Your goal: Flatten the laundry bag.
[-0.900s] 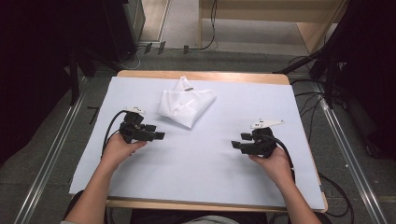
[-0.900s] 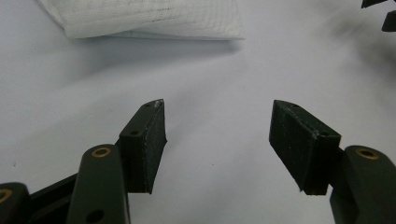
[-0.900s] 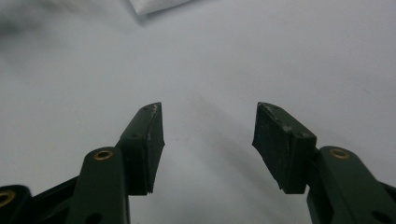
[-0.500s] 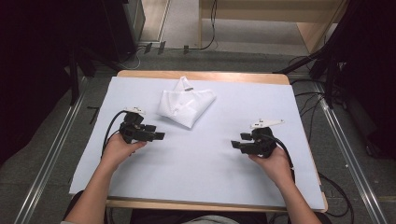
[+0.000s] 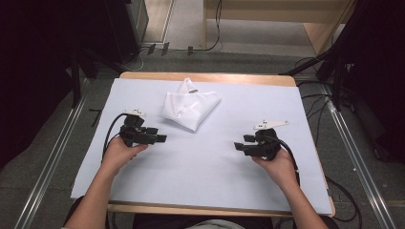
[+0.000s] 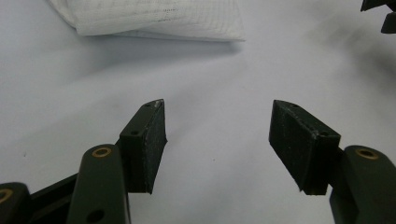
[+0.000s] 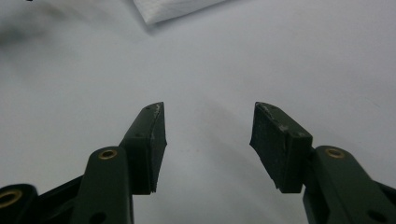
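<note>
We are holding the left gripper [image 5: 161, 139] and right gripper [image 5: 237, 146] with fingers open and empty. The folded shirt [image 5: 189, 108] is lying near the tabletop's far edge; being soft, light and floppy, it is best pinched at a corner.

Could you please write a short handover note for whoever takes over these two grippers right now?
Left gripper: open, nothing between the jaws, resting on the pale blue table cover.
Right gripper: open, nothing between the jaws, also low over the cover.
Folded white cloth garment: lies in a crumpled bundle at the far middle of the cover, apart from both grippers, nearer the left one.
Done: nothing gripped.
Left: probably reach for the garment and take hold.
</note>
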`<state>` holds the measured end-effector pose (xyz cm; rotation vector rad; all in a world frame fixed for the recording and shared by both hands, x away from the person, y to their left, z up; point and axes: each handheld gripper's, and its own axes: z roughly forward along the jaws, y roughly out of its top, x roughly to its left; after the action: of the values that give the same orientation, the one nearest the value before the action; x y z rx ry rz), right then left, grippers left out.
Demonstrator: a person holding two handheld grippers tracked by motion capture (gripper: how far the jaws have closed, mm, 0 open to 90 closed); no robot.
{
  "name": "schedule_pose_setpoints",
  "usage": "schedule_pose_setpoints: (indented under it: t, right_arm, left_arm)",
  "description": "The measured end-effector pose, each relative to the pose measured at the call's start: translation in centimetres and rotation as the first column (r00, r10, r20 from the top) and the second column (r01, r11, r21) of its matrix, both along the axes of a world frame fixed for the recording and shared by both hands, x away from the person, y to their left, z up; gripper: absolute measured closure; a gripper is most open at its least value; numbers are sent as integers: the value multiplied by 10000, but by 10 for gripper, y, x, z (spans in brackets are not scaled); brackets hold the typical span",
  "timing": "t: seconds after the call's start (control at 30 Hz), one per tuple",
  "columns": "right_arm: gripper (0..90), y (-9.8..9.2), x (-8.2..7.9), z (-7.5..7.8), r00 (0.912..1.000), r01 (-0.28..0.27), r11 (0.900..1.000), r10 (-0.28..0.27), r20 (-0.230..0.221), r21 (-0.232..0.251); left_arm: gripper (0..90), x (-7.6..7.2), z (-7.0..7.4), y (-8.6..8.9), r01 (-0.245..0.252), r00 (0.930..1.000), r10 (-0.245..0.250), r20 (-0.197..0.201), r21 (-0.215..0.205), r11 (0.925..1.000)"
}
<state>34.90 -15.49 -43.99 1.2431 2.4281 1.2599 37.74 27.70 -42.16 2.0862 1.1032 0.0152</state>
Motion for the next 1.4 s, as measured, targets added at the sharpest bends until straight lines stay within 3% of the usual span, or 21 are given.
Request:
schedule_pose_setpoints:
  t: [0.6, 1.27, 1.4]
  right_arm:
    - [473, 26, 9, 15, 9978, -632, 9980, 633, 170, -70]
    - [518, 57, 39, 33, 9956, -938, 9955, 938, 24, -109]
    - [519, 67, 46, 33, 9944, -1054, 9943, 1054, 28, -166]
  left_arm:
    - [372, -12, 11, 17, -262, 9994, 260, 208, 93, 9996]
    - [372, -11, 13, 21, -229, 9997, 229, 131, 8, 9997]
    - [374, -10, 11, 24, -337, 9992, 332, 206, 225, 9992]
